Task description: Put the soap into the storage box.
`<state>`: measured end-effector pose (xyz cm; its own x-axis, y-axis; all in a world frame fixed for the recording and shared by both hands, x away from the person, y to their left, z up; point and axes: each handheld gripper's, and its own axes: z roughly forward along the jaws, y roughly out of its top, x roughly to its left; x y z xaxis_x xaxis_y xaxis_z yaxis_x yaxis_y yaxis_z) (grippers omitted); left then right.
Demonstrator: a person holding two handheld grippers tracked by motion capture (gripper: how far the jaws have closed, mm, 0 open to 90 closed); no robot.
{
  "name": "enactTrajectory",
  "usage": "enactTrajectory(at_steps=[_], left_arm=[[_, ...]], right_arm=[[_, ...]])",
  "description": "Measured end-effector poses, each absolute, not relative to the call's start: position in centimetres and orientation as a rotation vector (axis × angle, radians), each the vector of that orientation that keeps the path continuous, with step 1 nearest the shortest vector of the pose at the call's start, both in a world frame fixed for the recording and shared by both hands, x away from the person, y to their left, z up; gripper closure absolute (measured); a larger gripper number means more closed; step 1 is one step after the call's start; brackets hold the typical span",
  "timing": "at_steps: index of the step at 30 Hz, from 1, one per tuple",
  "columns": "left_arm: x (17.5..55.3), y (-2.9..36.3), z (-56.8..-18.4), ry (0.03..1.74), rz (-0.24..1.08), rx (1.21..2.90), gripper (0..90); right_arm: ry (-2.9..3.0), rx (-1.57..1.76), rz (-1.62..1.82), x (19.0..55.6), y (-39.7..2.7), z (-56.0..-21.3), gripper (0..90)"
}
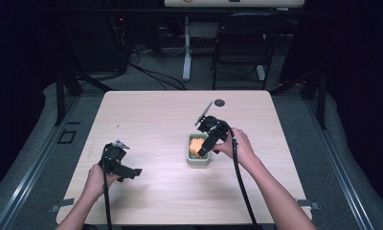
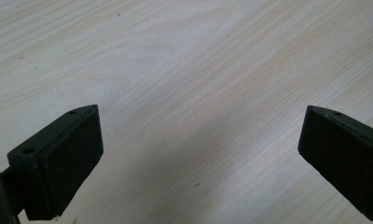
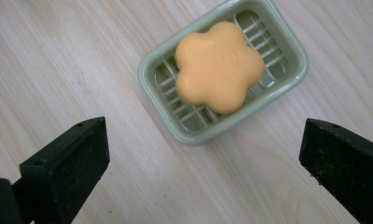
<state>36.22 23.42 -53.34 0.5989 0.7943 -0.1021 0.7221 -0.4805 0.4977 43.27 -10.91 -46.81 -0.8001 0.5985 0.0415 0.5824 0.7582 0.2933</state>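
Soap sits in its dish, and both pairs of jaws are spread wide with nothing in them.

The right gripper point(image 3: 201, 154) has its jaws wide apart, with bare worktop point(image 3: 49, 60) between them. Just past the tips sits the orange flower soap point(image 3: 218, 66), lying flat on the ribs of the green soap dish point(image 3: 287, 81). The soap touches the dish and not the jaws. From the high view, this gripper point(image 1: 205, 149) hangs right over the dish point(image 1: 198, 162). The left gripper point(image 2: 198, 154) is well apart from all this, its jaws spread over plain wood. I think the soap is in its place. If the right hand dips or swings low now, a jaw could bump the dish rim and push it or tip the soap out.
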Motion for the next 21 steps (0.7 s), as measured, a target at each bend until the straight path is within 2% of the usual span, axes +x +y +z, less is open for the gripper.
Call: enactTrajectory(at_steps=[21], left_arm=[[36.2, 23.3, -53.5, 1.196, 0.191, 2.343, 0.1]], right_arm=[[2.862, 1.039, 0.385, 39.2, -18.4, -47.7, 0.0]])
